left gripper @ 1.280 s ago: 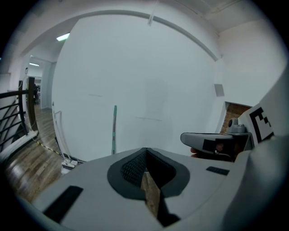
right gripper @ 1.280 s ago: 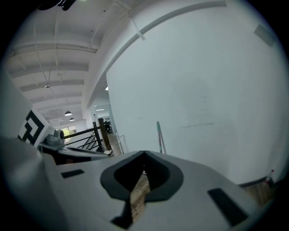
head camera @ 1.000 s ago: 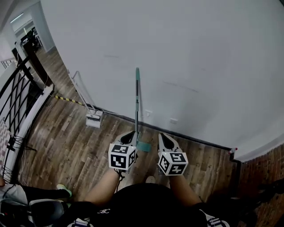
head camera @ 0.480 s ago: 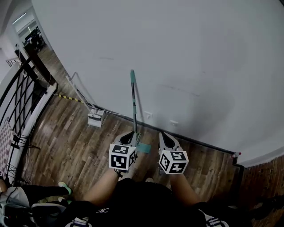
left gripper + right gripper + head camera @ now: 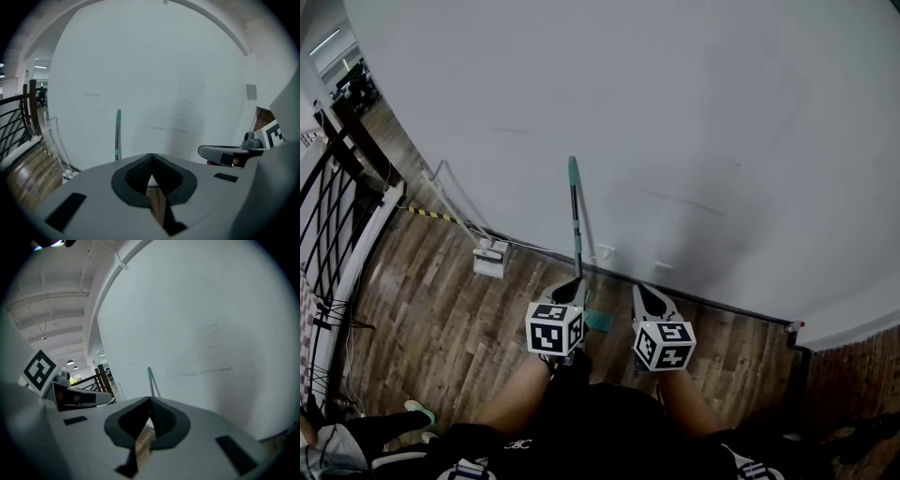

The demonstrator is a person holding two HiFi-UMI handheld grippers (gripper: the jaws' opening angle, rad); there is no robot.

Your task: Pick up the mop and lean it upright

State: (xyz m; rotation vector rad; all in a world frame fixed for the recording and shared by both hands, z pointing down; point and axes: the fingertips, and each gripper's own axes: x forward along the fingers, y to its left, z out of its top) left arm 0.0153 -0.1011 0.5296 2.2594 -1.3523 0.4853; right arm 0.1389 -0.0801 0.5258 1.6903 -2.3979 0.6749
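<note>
Left claw (image 5: 573,284): nearest, left; jaws pressed together, nothing between them.
Right claw (image 5: 645,292): level with it to the right, apart from it; jaws pressed together, empty.
Wooden floor (image 5: 441,319): beneath both claws.
Mop (image 5: 575,220): just beyond the left claw, free of both claws; teal head on the floor, handle upright against the wall.
Small white object (image 5: 489,258): at the wall's foot, left of the mop.
White wall (image 5: 694,141): far.
Black railing (image 5: 337,206): far left.

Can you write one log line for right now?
mop: upright, leaning on wall | left gripper: shut, empty | right gripper: shut, empty | task: looks done
</note>
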